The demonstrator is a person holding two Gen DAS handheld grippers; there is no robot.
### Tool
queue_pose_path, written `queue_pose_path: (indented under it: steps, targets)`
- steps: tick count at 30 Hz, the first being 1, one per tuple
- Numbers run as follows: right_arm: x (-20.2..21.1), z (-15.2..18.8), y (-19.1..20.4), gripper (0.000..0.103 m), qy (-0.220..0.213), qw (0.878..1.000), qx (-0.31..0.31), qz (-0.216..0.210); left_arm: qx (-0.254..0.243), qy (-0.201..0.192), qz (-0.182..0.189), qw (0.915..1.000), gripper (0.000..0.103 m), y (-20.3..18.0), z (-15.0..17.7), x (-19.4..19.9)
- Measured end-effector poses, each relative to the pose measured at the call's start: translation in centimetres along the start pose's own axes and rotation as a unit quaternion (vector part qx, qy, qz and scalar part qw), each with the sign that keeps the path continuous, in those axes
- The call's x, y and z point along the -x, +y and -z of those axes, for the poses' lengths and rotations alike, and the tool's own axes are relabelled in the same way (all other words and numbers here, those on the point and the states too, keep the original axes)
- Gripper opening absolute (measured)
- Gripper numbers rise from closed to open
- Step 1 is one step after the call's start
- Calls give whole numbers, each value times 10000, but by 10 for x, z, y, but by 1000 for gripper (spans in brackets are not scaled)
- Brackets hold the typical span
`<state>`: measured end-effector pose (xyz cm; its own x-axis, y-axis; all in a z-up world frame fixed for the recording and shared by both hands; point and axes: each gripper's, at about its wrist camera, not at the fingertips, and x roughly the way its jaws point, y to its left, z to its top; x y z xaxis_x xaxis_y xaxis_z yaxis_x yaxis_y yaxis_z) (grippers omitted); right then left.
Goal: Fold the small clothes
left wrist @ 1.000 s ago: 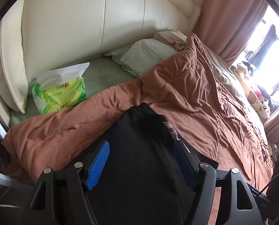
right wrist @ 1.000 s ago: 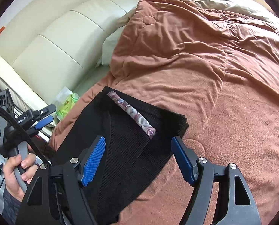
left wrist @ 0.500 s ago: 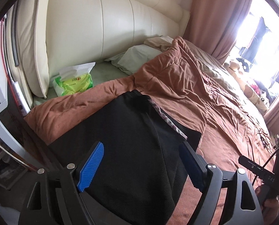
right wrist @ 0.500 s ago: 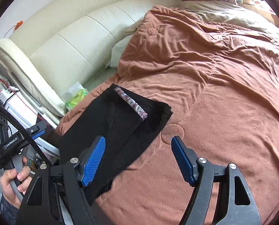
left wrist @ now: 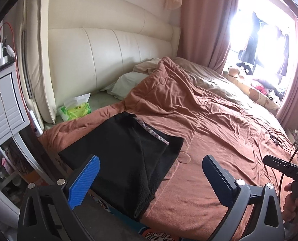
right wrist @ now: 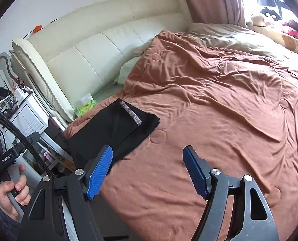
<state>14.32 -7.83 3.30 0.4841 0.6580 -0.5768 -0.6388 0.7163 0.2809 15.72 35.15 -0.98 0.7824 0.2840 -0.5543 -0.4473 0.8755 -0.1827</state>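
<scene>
Both grippers now hang back from the black garment [left wrist: 129, 156], which looks smaller than a second ago. Left gripper [left wrist: 149, 172]: jaws just opened wider, nothing between them. Right gripper [right wrist: 147, 166]: jaws apart, empty. Garment lies folded on the brown quilt [right wrist: 219, 110] near the bedside edge; this fold looks finished.

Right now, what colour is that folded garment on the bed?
Black garment, with a patterned purplish-grey strip along one edge; clearest in the left wrist view.
</scene>
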Motion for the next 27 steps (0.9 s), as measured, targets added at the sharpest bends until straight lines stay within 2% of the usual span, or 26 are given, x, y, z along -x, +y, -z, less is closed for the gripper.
queue_pose_path:
  steps: [3, 9, 17, 27]
  targets:
    - [33, 6, 3, 87, -146, 9996, 141, 186, -2, -19, 184, 9998, 103, -15, 4, 15]
    - [97, 30, 14, 92, -406, 9974, 270, 522, -127, -143, 471, 9987, 103, -46, 20, 54]
    - [166, 80, 23, 93, -520, 9966, 226, 599, -355, -162, 803, 9960, 103, -77, 50, 107]
    - [239, 139, 29, 93, -822, 9911, 181, 1035, -633, -342, 1100, 9913, 103, -94, 93, 158]
